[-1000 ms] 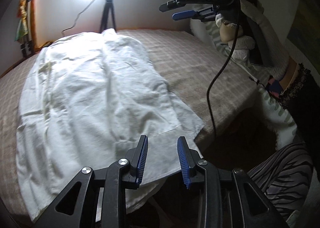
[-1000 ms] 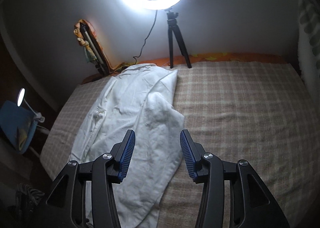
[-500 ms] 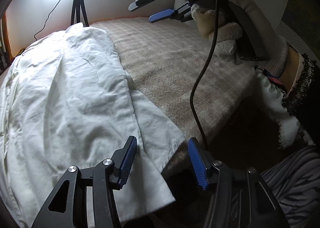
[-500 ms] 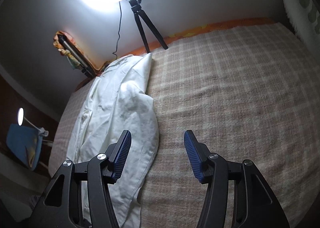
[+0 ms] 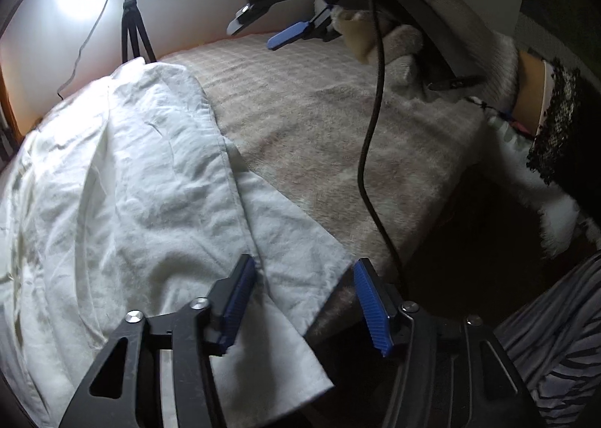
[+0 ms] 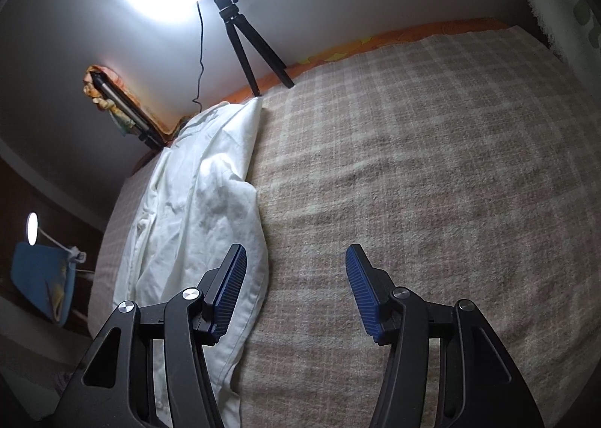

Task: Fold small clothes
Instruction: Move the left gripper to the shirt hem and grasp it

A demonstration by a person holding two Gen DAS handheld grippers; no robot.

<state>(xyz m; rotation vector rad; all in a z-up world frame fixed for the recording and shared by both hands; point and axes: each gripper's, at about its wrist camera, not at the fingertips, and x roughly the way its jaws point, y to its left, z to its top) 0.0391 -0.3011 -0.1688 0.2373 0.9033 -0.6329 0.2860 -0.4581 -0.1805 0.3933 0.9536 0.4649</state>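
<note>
Now the left gripper (image 5: pixel 304 300) is hanging open over the white shirt's (image 5: pixel 124 180) corner at the bed's (image 5: pixel 338 135) near edge; the right gripper (image 6: pixel 296 289) is waiting open. Next, probably pinching that corner.

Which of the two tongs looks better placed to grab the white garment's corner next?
The left tongs, probably. They are open with the white garment's near corner lying between the pads at the bed edge. The right tongs, also open, are over the bare plaid blanket beside the cloth.

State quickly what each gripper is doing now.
Left gripper: open, holding nothing, over the near corner of the white cloth.
Right gripper: open, holding nothing, above the blanket.
</note>
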